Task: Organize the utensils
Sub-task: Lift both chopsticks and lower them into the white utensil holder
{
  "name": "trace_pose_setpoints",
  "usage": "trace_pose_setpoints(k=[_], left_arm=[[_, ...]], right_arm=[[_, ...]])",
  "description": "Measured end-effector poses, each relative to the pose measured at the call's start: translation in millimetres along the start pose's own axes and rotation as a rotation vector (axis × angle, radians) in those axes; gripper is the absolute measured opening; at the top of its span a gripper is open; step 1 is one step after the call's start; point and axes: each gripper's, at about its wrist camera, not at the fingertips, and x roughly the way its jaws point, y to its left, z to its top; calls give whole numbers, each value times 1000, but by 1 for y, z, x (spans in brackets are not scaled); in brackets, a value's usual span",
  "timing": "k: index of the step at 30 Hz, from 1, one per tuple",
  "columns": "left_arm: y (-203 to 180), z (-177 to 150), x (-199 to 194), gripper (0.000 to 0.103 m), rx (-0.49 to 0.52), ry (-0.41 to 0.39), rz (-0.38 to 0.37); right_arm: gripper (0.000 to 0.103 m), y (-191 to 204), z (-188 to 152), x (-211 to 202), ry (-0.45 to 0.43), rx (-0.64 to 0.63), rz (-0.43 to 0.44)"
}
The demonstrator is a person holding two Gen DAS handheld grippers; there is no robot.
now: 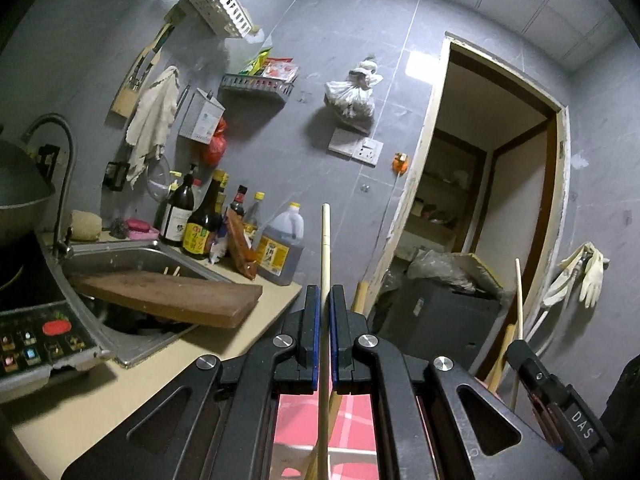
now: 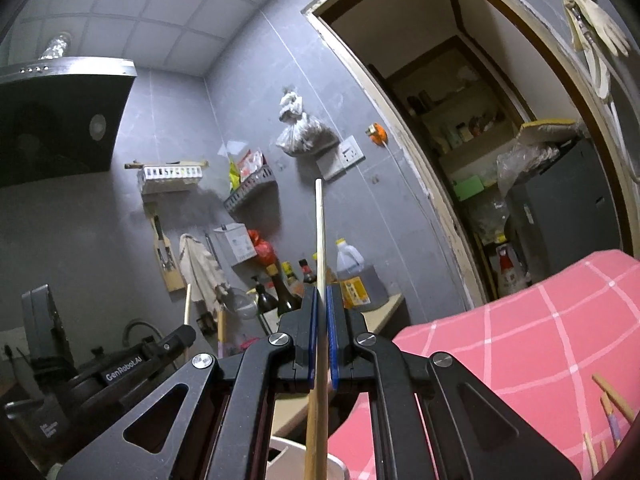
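Observation:
My left gripper (image 1: pixel 325 294) is shut on a pale wooden chopstick (image 1: pixel 325 248) that sticks up between its blue pads, raised above the counter. My right gripper (image 2: pixel 322 292) is shut on a second wooden chopstick (image 2: pixel 319 232), also upright. The right gripper shows in the left wrist view (image 1: pixel 532 364) at the lower right with its chopstick (image 1: pixel 519 296). The left gripper shows at the lower left of the right wrist view (image 2: pixel 160 350). A white holder rim (image 2: pixel 304 456) lies below the right gripper. More chopsticks (image 2: pixel 612 394) lie on a pink checked cloth (image 2: pixel 520 340).
A steel sink (image 1: pixel 132 256) holds a wooden cutting board (image 1: pixel 172 294). Sauce bottles (image 1: pixel 200 224) and an oil jug (image 1: pixel 280 250) stand by the wall. A white wall basket (image 1: pixel 218 6), a grey rack (image 1: pixel 256 88), a stove panel (image 1: pixel 36 340) and a doorway (image 1: pixel 480 208) surround the counter.

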Motion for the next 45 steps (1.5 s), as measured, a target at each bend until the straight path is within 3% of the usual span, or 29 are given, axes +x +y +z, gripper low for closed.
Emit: trace_pose_setpoints(k=[19,45], left_arm=[[-15,-45,-16,4,84,88,-4],[-19,-56,-29,5,85,208,-12]], right_arm=[[3,4,-17,-16,126,-28,-17],[6,6,-28,-31,222,-70,-57]])
